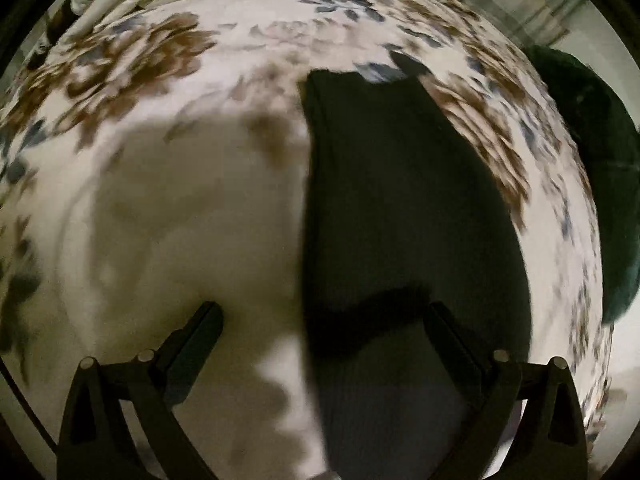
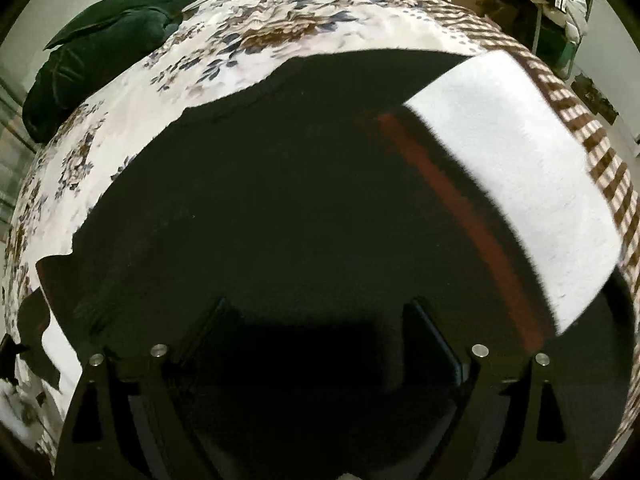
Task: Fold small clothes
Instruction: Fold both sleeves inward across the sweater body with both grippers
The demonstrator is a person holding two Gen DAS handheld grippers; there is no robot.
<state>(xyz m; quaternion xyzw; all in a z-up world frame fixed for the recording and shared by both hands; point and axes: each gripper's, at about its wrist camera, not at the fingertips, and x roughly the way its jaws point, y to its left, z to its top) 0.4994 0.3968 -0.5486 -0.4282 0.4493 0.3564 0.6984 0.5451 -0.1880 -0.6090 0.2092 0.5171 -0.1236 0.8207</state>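
Your left wrist view is smeared by motion blur, so the floral bedsheet (image 1: 160, 92) reads only as streaks, and the lower rim crops both finger bases. In your right wrist view the dark garment (image 2: 280, 200) fills most of the frame; its near edge runs under the gripper housing and out of sight, and the black fingers are hard to separate from the black cloth behind them. The garment lies flat on the bedsheet (image 2: 240, 40), with a straight ribbed-looking edge down the middle of the left view (image 1: 400, 200) and a small pointed corner at its far end. A white panel (image 2: 520, 184) and a reddish stripe (image 2: 460, 220) cross its right side; whether these belong to the same piece cannot be determined. Your left gripper (image 1: 326, 312) stands wide apart above the garment edge, gripping nothing. Your right gripper (image 2: 320, 308) is likewise spread wide over the cloth. A dark green pillow (image 2: 104, 52) rests at the bed's far edge.
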